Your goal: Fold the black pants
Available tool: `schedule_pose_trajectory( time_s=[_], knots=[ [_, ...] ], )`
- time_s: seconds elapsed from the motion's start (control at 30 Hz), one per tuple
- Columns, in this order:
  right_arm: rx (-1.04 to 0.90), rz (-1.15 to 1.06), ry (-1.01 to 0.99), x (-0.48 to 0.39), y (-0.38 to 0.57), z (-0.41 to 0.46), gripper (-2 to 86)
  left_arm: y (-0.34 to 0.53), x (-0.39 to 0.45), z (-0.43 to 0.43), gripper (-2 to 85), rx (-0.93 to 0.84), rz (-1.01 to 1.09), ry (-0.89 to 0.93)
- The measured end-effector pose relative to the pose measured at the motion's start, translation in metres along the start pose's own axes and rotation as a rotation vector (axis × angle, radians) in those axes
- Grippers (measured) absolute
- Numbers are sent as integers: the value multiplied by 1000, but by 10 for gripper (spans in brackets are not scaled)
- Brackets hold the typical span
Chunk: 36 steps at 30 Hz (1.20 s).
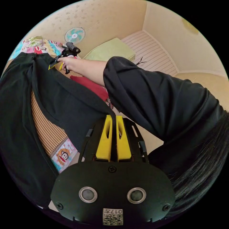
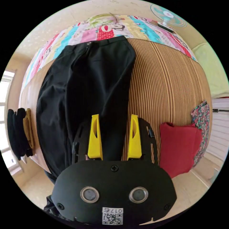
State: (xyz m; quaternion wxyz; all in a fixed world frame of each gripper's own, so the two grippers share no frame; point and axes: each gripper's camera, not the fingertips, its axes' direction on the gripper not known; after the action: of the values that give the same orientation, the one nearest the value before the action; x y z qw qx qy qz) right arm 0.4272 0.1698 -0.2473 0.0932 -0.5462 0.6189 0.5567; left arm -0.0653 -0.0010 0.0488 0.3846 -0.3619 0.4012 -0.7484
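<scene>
In the left gripper view, one pair of black pants (image 1: 54, 100) lies across a striped mat (image 1: 47, 133), and the left gripper (image 1: 114, 119) has its two yellow jaws closed together, pinching an edge of the pants. Farther off, a hand (image 1: 69, 63) holds the right gripper (image 1: 56, 65) near the waistband. In the right gripper view, the black pants (image 2: 90, 78) lie flat on the striped mat (image 2: 162, 85), waistband at the far end against a patterned sheet (image 2: 107, 29). The right gripper (image 2: 114, 119) has its jaws spread apart over one leg, gripping nothing. One red folded garment (image 2: 179, 145) lies beside it, and one fan (image 2: 167, 16) stands beyond.
</scene>
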Motion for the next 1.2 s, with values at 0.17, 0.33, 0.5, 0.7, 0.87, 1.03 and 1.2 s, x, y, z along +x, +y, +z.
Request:
schedule_pose_trajectory(
  time_s=[0.17, 0.33, 0.5, 0.7, 0.87, 1.03, 1.2],
  knots=[
    [456, 37, -56, -57, 3, -53, 27, 33, -29, -77, -1, 138, -85, 19],
    [583, -290, -448, -205, 4, -104, 36, 89, -44, -164, 7, 278, -230, -41],
    [319, -364, -676, -275, -11, -38, 77, 147, -70, -219, 82, 354, -486, -217],
    [268, -490, -657, -227, 114, 12, 103, 192, -102, -254, 130, 281, -649, -312],
    [317, -356, -540, -107, 254, 52, 117, 169, -121, -257, 108, 248, -576, -324],
    [265, -250, -872, -37, 368, 117, 105, 135, -127, -231, 59, 183, -547, -382],
    [259, -207, -1035, -32, 407, 130, 78, 132, -111, -219, 25, 240, -569, -407]
  ],
)
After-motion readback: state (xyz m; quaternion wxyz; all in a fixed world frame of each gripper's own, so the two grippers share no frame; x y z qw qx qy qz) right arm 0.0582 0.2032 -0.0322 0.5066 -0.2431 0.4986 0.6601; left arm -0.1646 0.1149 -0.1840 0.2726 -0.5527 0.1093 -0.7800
